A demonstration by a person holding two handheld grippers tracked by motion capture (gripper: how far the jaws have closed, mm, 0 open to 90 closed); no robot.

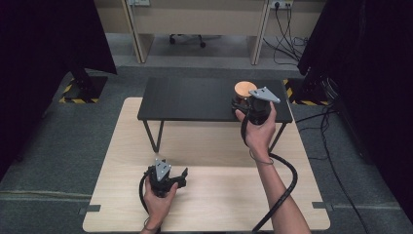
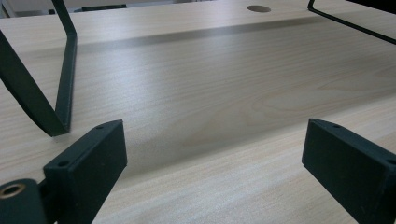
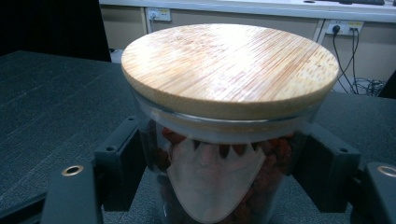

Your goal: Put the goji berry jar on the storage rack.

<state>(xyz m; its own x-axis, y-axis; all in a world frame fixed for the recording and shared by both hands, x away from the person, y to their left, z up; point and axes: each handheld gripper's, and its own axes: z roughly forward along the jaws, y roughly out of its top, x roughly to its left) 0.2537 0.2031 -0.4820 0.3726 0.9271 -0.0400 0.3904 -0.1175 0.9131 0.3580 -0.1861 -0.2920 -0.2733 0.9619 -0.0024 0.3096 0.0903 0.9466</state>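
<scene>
High view: light tabletop (image 1: pixel 204 195) carries a black shelf (image 1: pixel 195 100); at the shelf's 3 o'clock end stands an upright, lidded jar (image 1: pixel 245 90). Right gripper (image 1: pixel 243 105) grips the jar's sides. Left gripper (image 1: pixel 181 176) rests wide open, well apart at 7 o'clock.

Lab or office space rigged as recording station. Grey carpet floor (image 1: pixel 58 141). Pale wood desk (image 1: pixel 214 195) centre, small black metal-legged shelf (image 1: pixel 195 100) standing on it. Black curtains (image 1: pixel 44 44) left and right, screening area. Stand bases on yellow-black hazard tape (image 1: pixel 73 100) both sides. Behind: beige office desks (image 1: pixel 195 19), swivel chair base (image 1: pixel 187 40), wall sockets (image 3: pixel 158 14), loose cables (image 1: pixel 287 46) on floor. Person's hands each carry cabled hand-held gripper (image 1: pixel 165 175).
</scene>
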